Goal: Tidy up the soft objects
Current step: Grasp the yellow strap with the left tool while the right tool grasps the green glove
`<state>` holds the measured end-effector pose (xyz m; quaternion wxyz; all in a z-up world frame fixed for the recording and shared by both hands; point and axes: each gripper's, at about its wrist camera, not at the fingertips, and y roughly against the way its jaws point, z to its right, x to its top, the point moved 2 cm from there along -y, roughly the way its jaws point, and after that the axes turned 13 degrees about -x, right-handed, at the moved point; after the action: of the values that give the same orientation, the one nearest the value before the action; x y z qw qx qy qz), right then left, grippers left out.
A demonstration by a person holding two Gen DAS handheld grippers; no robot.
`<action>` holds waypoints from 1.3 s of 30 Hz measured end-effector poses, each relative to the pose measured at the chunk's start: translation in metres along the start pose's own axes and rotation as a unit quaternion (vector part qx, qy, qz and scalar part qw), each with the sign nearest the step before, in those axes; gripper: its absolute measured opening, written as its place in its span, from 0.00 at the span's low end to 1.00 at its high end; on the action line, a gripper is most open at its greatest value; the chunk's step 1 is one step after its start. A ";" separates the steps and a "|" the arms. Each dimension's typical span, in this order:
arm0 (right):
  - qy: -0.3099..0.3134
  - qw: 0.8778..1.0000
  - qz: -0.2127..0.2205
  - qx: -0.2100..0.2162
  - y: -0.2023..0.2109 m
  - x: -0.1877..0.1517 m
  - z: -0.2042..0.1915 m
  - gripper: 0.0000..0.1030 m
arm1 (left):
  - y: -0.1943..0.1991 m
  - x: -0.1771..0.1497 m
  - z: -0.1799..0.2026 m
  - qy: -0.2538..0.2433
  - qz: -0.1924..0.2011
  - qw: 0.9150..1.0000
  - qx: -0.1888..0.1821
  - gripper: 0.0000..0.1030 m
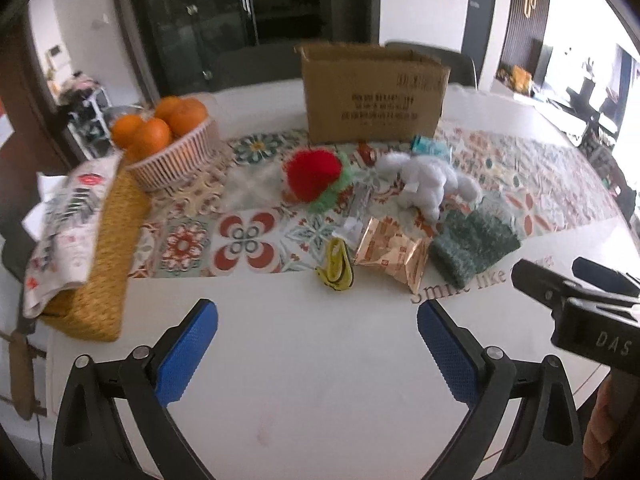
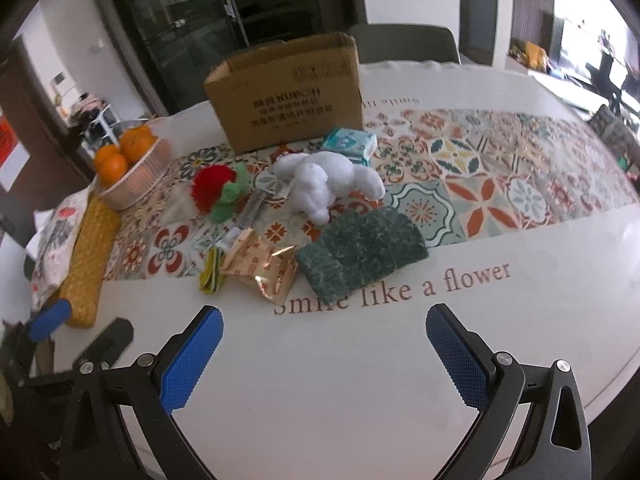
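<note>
left claw (image 1: pixel 318 350) spread | right claw (image 2: pixel 324 354) spread | table (image 2: pixel 320 360) bare beneath

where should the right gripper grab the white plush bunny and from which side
Probably around the plump body of the white plush bunny, coming from above and the near side with the right gripper, which is open. The body is the thickest, softest part; the limbs splay flat and thin. The green knit piece lies right in front, so a low approach would likely snag it.

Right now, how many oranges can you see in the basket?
4, all heaped in the pink basket at the table's left: two in front, two behind. More may be hidden beneath them.
</note>
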<state>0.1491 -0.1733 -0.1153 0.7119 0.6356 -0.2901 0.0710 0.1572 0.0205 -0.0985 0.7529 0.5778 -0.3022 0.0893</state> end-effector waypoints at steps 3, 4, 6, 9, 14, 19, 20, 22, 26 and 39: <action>-0.003 1.000 -0.015 -0.014 -0.017 0.006 -0.005 1.00 | -0.024 0.006 -0.006 -0.004 -0.034 0.999 -0.019 0.95; 0.002 1.000 -0.021 -0.020 -0.023 0.008 -0.007 1.00 | -0.030 0.007 -0.007 -0.004 -0.042 0.999 -0.023 0.95; 0.017 0.999 -0.038 -0.034 -0.035 0.012 -0.010 1.00 | -0.047 0.010 -0.010 -0.007 -0.067 0.997 -0.037 0.94; 0.029 0.997 -0.057 -0.052 -0.050 0.020 -0.012 1.00 | -0.070 0.016 -0.011 -0.002 -0.098 0.994 -0.044 0.90; 0.020 0.996 -0.067 -0.059 -0.067 0.043 -0.011 1.00 | -0.089 0.028 -0.018 0.029 -0.117 0.992 -0.048 0.89; 0.024 0.993 -0.086 -0.072 -0.090 0.055 -0.015 1.00 | -0.119 0.034 -0.025 0.033 -0.162 0.985 -0.040 0.81; 0.024 0.993 -0.091 -0.072 -0.095 0.056 -0.015 1.00 | -0.124 0.034 -0.026 0.031 -0.171 0.984 -0.039 0.80; 0.014 0.990 -0.116 -0.078 -0.108 0.056 -0.013 1.00 | -0.134 0.035 -0.028 0.022 -0.188 0.981 -0.035 0.78; -0.012 0.987 -0.142 -0.068 -0.127 0.057 -0.009 0.99 | -0.148 0.039 -0.030 0.010 -0.208 0.977 -0.038 0.77; -0.010 0.980 -0.177 -0.087 -0.169 0.057 -0.015 1.00 | -0.188 0.049 -0.042 0.037 -0.231 0.971 -0.048 0.47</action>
<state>0.2801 -0.2049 -0.2327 0.7630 0.6130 -0.1852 -0.0884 0.3019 -0.0102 -0.2307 0.7909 0.5911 -0.1365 -0.0807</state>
